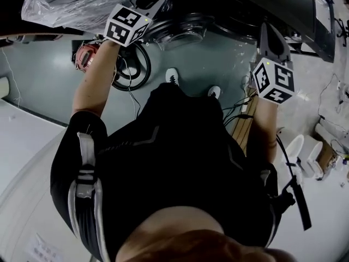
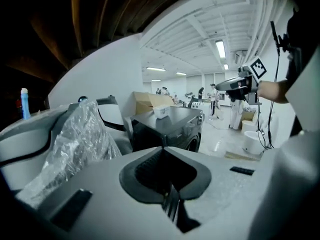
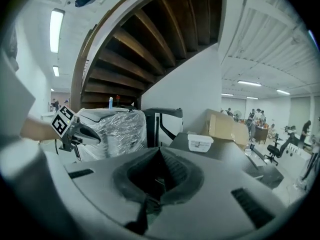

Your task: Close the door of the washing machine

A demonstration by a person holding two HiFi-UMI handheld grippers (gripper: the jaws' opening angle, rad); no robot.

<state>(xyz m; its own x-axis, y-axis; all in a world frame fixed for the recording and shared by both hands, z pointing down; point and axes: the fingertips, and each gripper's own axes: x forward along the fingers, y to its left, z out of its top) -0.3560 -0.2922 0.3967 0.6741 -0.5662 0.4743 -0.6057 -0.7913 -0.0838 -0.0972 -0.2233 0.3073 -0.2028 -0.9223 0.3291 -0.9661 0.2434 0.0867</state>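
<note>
The left tongs [image 2: 162, 149] are pressed together with nothing between them, and the right tongs [image 3: 159, 150] look closed and empty too. We hold both out in front of us, one toward each side of the dark washer [image 1: 256, 4], which stands beside a plastic-wrapped machine [image 1: 82, 1] on our left.

The door [image 1: 180, 29], a round glass bowl in a bright ring, shows in the head view just below the washer's front edge. It is swung out on our side of the washer, so we judge it open. The left tongs sit close beside it in that view, but we cannot tell whether they touch it. The right tongs are well apart from it.

In the left gripper view the washer lies ahead past the tips, and the door itself is hard to make out there. A white box [image 3: 200, 143] rests on the washer's top.

By our reading nothing of the task is done yet. The door has to be reached, pushed round to the washer's front and pressed until it latches.
</note>
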